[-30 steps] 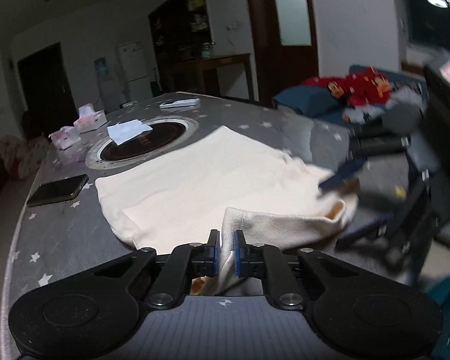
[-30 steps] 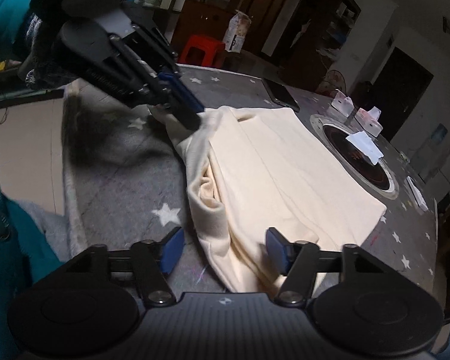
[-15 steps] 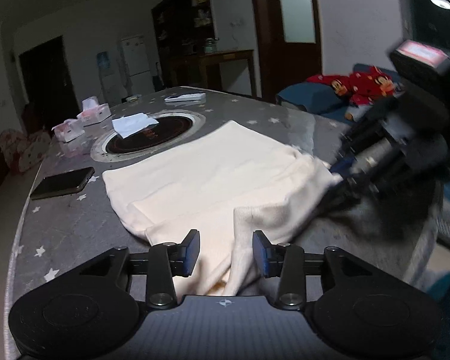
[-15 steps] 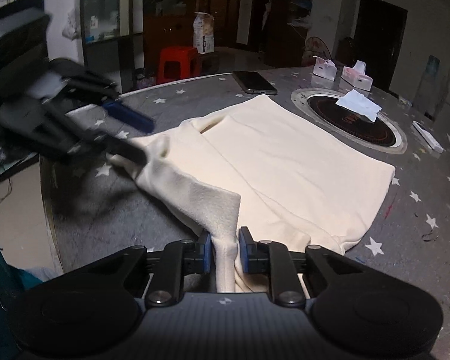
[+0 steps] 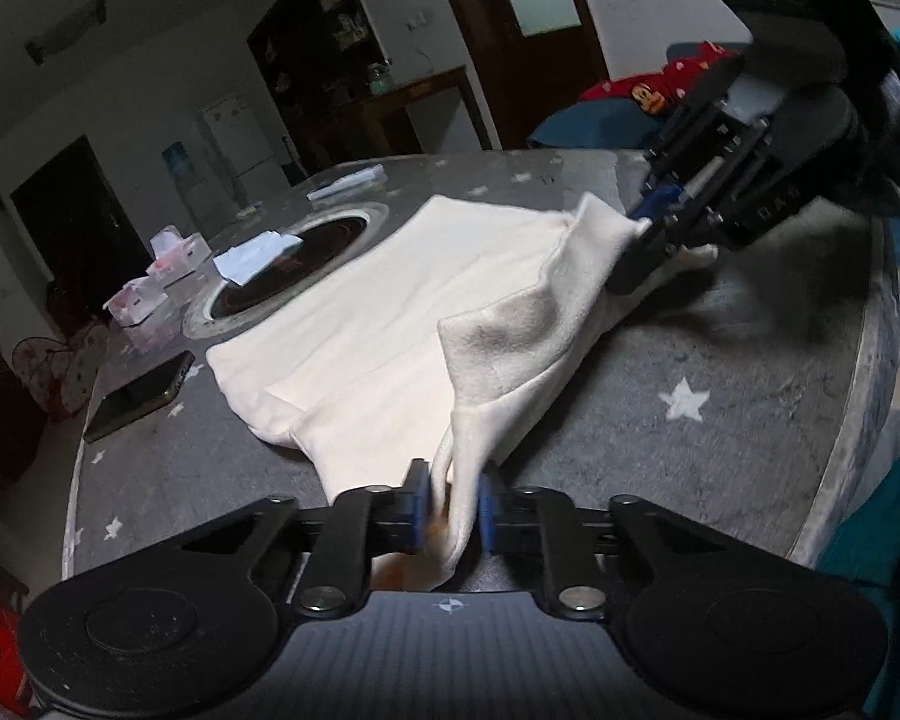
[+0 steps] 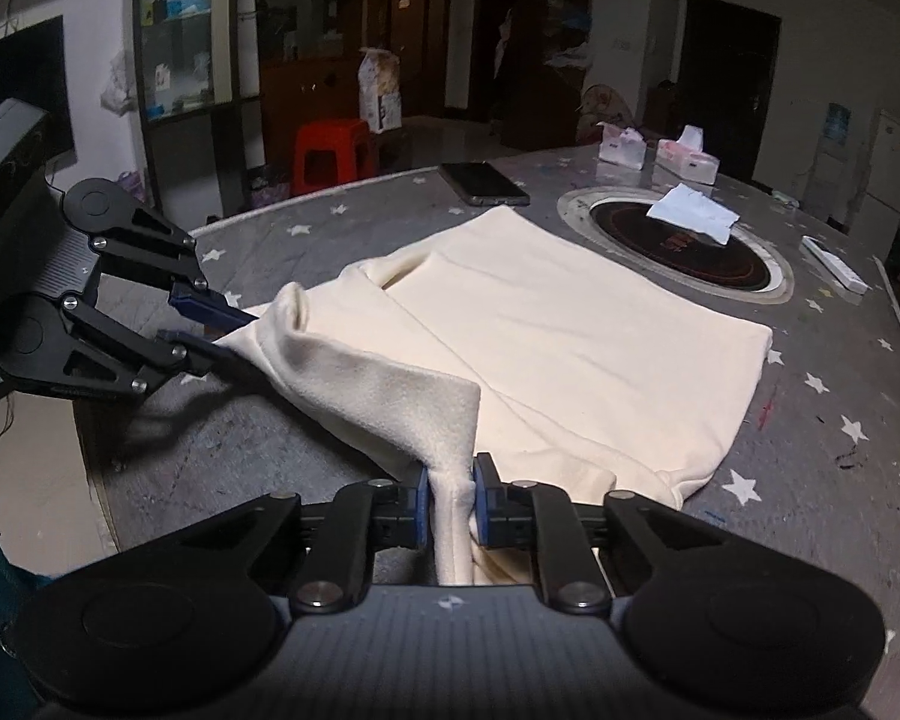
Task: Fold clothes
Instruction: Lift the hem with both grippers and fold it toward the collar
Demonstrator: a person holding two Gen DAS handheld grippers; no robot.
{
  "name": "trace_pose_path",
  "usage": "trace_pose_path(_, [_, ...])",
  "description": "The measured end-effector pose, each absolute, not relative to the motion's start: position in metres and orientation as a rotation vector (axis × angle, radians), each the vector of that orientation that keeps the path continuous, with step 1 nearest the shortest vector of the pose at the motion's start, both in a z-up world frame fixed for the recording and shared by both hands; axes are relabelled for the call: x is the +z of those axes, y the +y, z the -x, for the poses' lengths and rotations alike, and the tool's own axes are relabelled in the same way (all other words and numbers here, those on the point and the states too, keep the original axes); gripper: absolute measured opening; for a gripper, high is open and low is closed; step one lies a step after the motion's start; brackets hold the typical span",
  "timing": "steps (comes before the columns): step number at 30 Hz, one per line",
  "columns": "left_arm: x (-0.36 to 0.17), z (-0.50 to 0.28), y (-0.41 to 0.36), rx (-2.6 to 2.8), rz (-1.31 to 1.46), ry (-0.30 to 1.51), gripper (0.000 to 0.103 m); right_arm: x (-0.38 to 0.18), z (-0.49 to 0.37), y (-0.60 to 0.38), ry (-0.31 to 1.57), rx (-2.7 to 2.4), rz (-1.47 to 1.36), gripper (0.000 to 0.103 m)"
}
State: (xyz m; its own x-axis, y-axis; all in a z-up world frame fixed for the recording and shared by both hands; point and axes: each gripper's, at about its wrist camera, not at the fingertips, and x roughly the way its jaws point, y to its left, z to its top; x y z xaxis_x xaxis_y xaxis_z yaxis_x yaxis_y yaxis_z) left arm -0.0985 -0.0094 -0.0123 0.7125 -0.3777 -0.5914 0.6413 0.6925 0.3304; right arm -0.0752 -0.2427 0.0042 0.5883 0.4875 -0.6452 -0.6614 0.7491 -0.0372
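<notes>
Now both tools grasp the cream garment [image 6: 570,336], which lies on the starred surface [image 6: 834,480] beside the round burner [image 6: 684,246]: left tool [image 5: 453,510] and right tool [image 6: 452,501] each clenched on its lifted near edge.

No wording, brand or number can be read in either view. The right hand-held gripper [image 5: 642,222], seen from the left wrist camera, bears embossed letters on its black arm, too blurred to make out. Boxes on the tabletop [image 6: 810,420] show no legible print.
</notes>
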Motion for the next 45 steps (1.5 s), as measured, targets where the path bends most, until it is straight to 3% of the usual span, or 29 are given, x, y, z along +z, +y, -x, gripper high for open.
trace_pose_path(21, [0.067,0.197,-0.005,-0.589,-0.382,0.411,0.012,0.073,0.17,-0.264,0.558,0.755,0.304,0.01])
trace_pose_path(35, [0.067,0.08,-0.001,-0.496,-0.314,0.474,0.009,0.086,0.081,-0.258,0.549,0.752,0.354,0.009])
trace_pose_path(45, [0.024,-0.001,-0.003,-0.407,-0.284,0.565,0.009,0.027,-0.006,-0.244,0.651,0.683,0.359,0.009])
